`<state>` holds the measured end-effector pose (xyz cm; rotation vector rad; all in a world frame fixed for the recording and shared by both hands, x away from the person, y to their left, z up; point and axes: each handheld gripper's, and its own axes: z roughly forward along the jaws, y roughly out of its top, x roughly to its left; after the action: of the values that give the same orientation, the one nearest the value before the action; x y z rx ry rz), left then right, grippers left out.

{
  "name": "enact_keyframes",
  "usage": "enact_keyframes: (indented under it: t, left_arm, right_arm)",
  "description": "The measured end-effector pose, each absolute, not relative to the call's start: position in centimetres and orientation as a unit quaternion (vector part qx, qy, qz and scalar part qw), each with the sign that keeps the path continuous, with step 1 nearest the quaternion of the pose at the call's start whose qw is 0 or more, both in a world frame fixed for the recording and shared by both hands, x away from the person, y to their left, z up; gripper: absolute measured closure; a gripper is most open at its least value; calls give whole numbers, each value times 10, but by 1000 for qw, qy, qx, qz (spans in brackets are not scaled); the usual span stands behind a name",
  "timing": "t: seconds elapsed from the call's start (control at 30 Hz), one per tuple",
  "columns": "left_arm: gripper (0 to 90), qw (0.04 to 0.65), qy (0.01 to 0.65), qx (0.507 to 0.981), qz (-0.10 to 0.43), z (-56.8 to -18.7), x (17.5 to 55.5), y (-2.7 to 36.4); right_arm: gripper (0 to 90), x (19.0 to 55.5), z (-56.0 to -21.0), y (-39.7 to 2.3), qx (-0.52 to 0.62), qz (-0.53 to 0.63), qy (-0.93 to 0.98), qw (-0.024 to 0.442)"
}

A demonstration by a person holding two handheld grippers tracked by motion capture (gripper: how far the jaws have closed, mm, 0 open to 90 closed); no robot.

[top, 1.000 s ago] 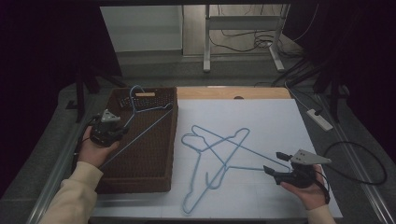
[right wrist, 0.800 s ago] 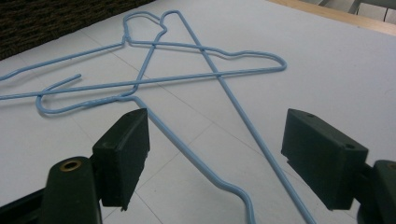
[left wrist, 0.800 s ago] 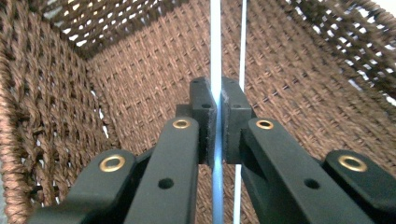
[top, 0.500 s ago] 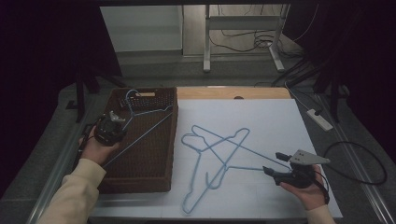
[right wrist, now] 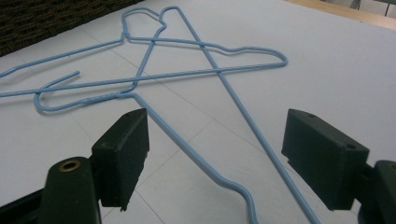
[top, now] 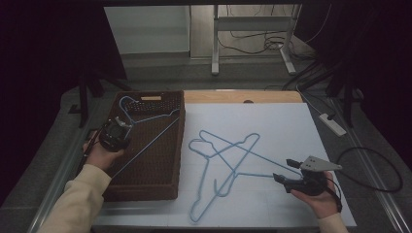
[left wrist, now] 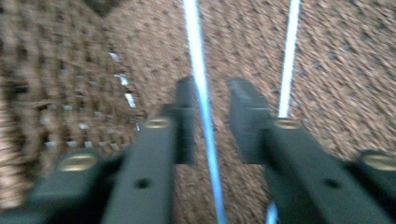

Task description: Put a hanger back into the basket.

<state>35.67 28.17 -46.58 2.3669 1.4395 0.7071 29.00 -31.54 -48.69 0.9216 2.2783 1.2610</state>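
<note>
The left tool (left wrist: pixel 205 100) straddles a wire of the blue hanger (top: pixel 145 127) in the brown basket (top: pixel 160 170), jaws narrow but with a gap showing beside the wire, so the step looks like taking hold; next they must close. The right tool (top: pixel 286 171) gapes wide at 4 o'clock on the white surface (top: pixel 291 121), over 2 crossed hangers (right wrist: pixel 205 70). The high view gives the layout; the left gripper view alone shows that gap.

Dark brown woven basket (top: pixel 155 170), tight dotted weave, at left of the high view. Pale blue wire hanger (top: pixel 150 136) lies in it; two more pale blue hangers (top: pixel 228 160) cross at frame centre. Counter (top: pixel 291 131) surface white, faint grid lines; tan wooden strip along its far edge. Left tool (left wrist: pixel 205 100) and right tool (right wrist: pixel 217 154) black, brass-coloured fasteners. Sleeve (top: pixel 77 199) cream.
</note>
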Motion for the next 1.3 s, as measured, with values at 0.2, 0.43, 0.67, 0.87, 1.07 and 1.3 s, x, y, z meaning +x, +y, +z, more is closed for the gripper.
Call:
enact_keyframes:
  t: [0.2, 0.43, 0.67, 0.87, 1.07, 1.3]
  left_arm:
    - [421, 202, 498, 796, 278, -448, 343, 283]
    - [351, 285, 469, 789, 276, -425, 316, 274]
    - [336, 364, 444, 777, 258, -414, 285, 266]
    - [335, 422, 429, 765, 230, -413, 266, 257]
    - [332, 453, 397, 772, 201, -424, 249, 237]
    - [333, 461, 383, 780, 183, -433, 243, 224]
  right_arm:
    - [237, 290, -487, -316, 328, 449, 809, 189]
    - [237, 290, -486, -316, 329, 451, 808, 190]
    - [237, 290, -486, -317, 331, 451, 807, 188]
    - [238, 288, -485, -316, 329, 451, 807, 190]
    - [239, 288, -485, -317, 328, 452, 808, 190]
    - [239, 290, -486, -316, 327, 447, 811, 189]
